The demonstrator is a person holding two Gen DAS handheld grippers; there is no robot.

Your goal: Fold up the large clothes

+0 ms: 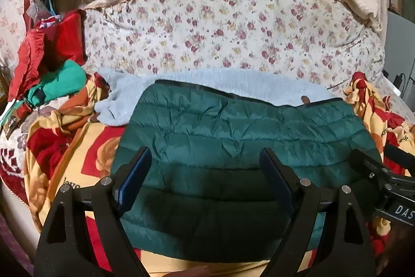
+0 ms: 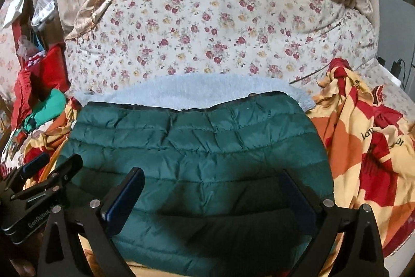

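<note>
Two grippers, my left gripper [image 1: 206, 160] and my right gripper [image 2: 214, 183], hang side by side with jaws spread wide and nothing between them, over the green quilted jacket [image 2: 197, 152]. It lies folded on the bed's patterned blanket [image 2: 363, 147], its far edge overlapping a pale blue fleece [image 2: 197, 90].

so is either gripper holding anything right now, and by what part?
Nothing held. Left gripper and right gripper both stand open above the folded dark green quilted puffer jacket, pads clear of it.
</note>
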